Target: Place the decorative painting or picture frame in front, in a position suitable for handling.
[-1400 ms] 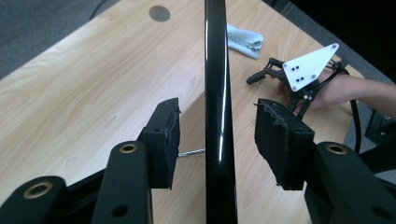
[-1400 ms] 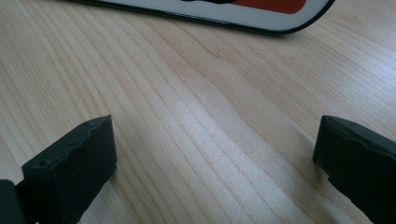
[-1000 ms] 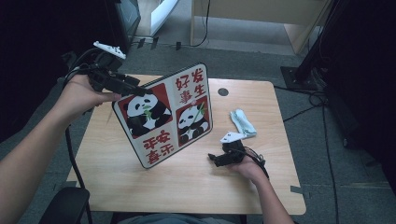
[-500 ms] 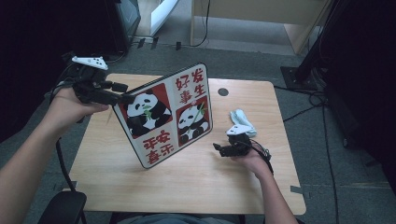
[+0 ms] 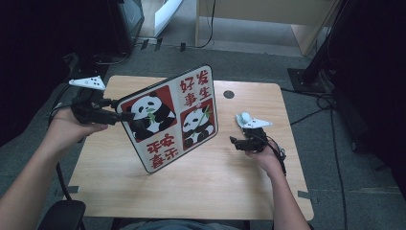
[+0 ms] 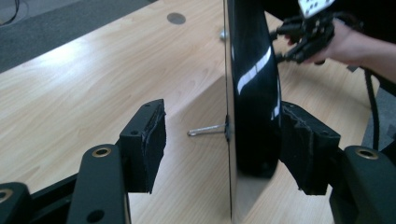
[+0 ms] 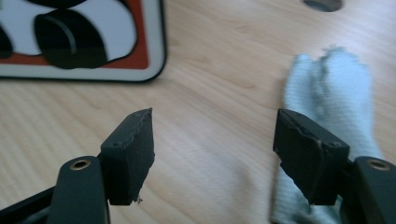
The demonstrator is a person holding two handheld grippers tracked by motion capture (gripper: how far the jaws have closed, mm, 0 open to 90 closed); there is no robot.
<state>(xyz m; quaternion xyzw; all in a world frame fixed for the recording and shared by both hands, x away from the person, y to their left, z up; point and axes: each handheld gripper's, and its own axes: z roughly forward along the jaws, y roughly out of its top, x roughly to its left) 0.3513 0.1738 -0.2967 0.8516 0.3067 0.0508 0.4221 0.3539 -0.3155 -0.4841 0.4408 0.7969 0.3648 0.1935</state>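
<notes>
Underneath everything is a pale wooden table [image 5: 201,187] with a round grommet hole [image 5: 228,94] near its far edge, standing on grey carpet [image 5: 249,52] strewn with cables. Left of the panda picture board [image 5: 172,117], my left hand [image 5: 72,129] reaches in level, and my left gripper [image 5: 127,116] straddles the board's near left edge; its jaws have just been opening, one pad against the glossy black back [image 6: 254,93], the other standing clear of the printed face. The board stands tilted on its lower edge at the table's middle. Right of the board, my right hand [image 5: 265,155] rests low, with my right gripper [image 5: 235,142] pointing towards the board. Its jaws have just been closing with nothing between them, and a pale blue cloth [image 7: 327,93] lies beside one jaw.
</notes>
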